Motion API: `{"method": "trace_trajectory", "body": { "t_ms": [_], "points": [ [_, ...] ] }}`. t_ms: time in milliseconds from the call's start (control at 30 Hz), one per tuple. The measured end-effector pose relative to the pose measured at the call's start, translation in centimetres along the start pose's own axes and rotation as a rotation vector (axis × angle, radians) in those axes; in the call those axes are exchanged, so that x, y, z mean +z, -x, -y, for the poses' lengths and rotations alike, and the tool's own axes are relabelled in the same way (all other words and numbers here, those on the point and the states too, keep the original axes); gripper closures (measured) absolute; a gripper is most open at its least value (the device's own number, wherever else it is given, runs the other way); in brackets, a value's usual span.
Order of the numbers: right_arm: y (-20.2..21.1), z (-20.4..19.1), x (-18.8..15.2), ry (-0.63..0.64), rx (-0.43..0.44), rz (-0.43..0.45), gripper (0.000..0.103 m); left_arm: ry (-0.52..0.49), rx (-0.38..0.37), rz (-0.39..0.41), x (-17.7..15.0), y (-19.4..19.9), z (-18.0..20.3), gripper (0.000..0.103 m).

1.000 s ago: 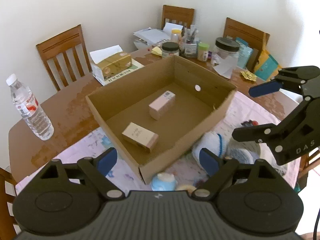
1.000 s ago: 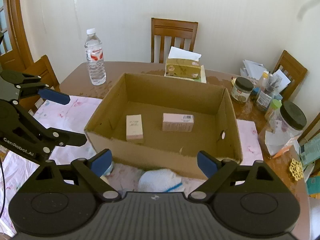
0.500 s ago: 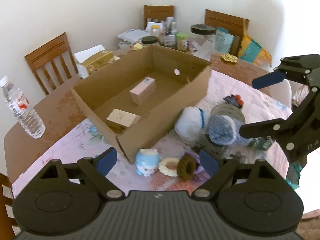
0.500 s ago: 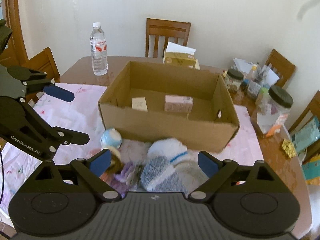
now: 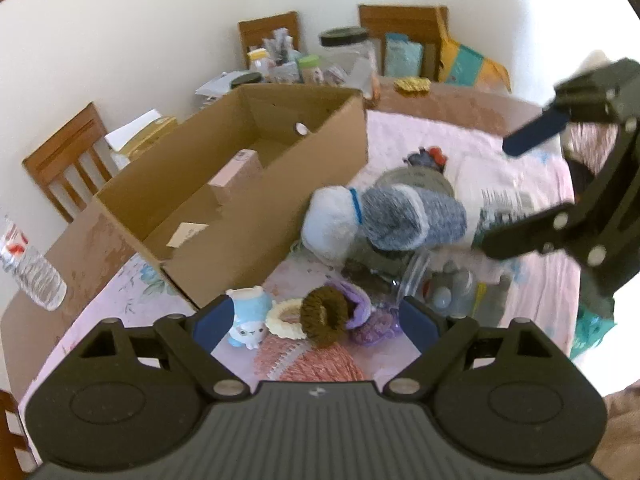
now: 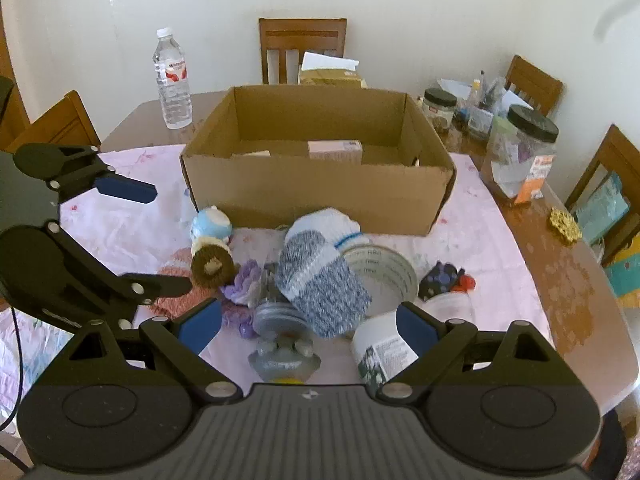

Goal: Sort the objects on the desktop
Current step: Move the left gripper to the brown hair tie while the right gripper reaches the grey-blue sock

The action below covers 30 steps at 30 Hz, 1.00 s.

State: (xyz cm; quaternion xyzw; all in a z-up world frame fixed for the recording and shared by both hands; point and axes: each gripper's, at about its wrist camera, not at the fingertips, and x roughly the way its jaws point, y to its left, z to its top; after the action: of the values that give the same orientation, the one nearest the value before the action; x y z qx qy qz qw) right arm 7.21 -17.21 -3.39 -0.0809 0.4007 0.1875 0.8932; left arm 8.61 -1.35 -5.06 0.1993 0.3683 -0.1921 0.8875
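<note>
An open cardboard box (image 5: 256, 216) (image 6: 320, 196) holds a pink carton (image 5: 236, 178) (image 6: 334, 150) and a beige carton (image 5: 188, 234). In front of it lies a pile: a blue-grey rolled sock (image 5: 412, 216) (image 6: 320, 284), a white sock (image 5: 332, 220) (image 6: 326, 220), a blue plush toy (image 5: 250, 316) (image 6: 212, 224), a brown scrunchie (image 5: 326, 310) (image 6: 212, 266) and a purple item (image 6: 244, 284). My left gripper (image 5: 316, 322) (image 6: 152, 236) hangs open above the scrunchies. My right gripper (image 6: 308, 326) (image 5: 520, 188) stands open above the blue-grey sock, empty.
A water bottle (image 6: 172, 80) stands at the back left, with a tissue box (image 6: 332, 74) behind the cardboard box. Jars (image 6: 520, 152) and clutter crowd the right rear. A white tub (image 6: 384, 272) and a paper cup (image 6: 380, 352) lie in the pile. Wooden chairs ring the table.
Both grippers have drawn back from over the box and sunk toward the pile, which now fills the lower view. Both have stayed open.
</note>
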Motion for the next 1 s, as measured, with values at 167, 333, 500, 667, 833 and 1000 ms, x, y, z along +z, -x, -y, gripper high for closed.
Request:
{"method": "trace_trajectory", "body": {
  "t_ms": [167,333,500,667,833,1000],
  "points": [
    [-0.1,0.7,-0.6,-0.031,0.003,-0.014,0.007,-0.142,0.045,0.004,-0.8,-1.0,2.0,0.019],
    [-0.3,1.2,-1.0,-0.043,0.007,-0.027,0.007,-0.268,0.097,-0.001,-1.4,-2.1,3.2,0.034],
    [-0.7,1.5,-0.9,-0.048,0.021,-0.034,0.007,-0.34,0.125,-0.004,-1.8,-2.9,3.9,0.042],
    [-1.2,1.5,-0.5,-0.038,0.032,-0.038,0.007,-0.4,0.137,-0.021,-2.1,-3.6,4.5,0.046],
    [-1.7,1.4,-0.3,-0.015,0.041,-0.046,0.007,-0.402,0.137,-0.029,-2.0,-4.2,4.1,0.054],
    [-2.2,1.4,0.2,0.008,0.047,-0.051,0.007,-0.367,0.121,-0.04,-1.9,-4.5,3.5,0.06]
  ]
}}
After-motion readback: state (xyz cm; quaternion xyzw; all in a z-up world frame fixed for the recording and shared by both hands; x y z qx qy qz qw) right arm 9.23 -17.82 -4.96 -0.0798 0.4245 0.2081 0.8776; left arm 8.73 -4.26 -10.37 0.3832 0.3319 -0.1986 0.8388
